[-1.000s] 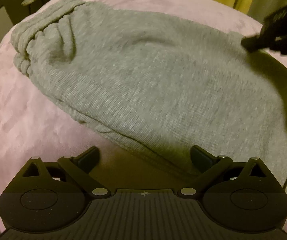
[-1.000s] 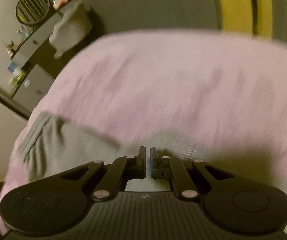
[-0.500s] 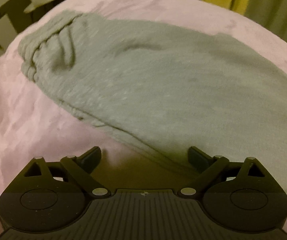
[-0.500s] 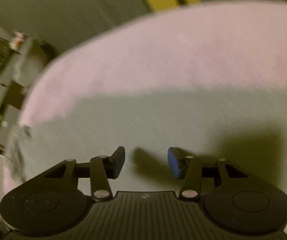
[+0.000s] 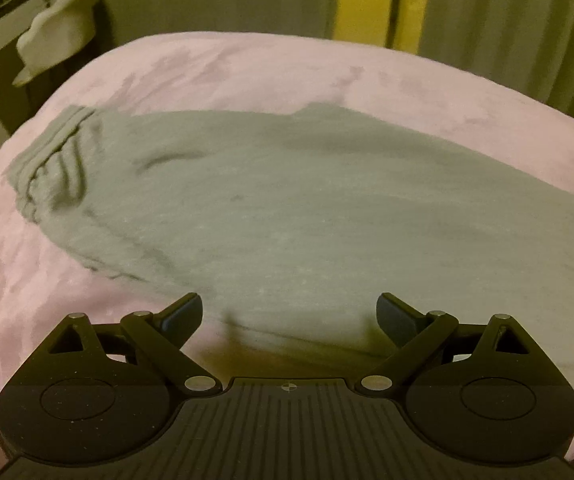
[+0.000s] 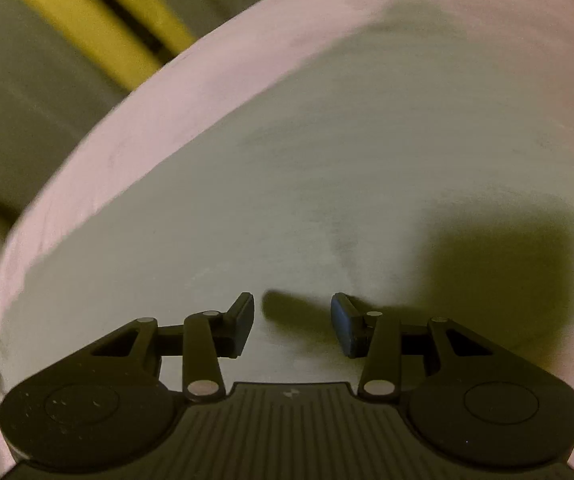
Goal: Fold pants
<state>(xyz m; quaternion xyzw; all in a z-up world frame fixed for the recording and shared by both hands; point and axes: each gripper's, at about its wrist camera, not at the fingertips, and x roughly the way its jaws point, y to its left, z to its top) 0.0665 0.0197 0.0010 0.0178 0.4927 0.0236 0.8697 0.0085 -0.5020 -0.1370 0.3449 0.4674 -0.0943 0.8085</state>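
Why: I am hovering my left claw (image 5: 289, 316), jaws spread wide and empty, over the near edge, likely to pick a fold point | my right claw (image 6: 292, 322), just been opening then narrowing slightly, is gripping nothing above cloth | Look: soft grey knit pants (image 5: 287, 208) with ribbed waistband are lying flat on the pink plush bed (image 5: 247, 68).

Grey pants (image 5: 307, 208) flat on pink bedspread (image 5: 247, 68)

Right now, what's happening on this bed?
A person with a gripper in each hand is folding grey pants laid flat on a pink blanket. The left gripper hangs open over the near edge, holding nothing. The right gripper is over the fabric; its jaws have just been closing slightly, gripping nothing.
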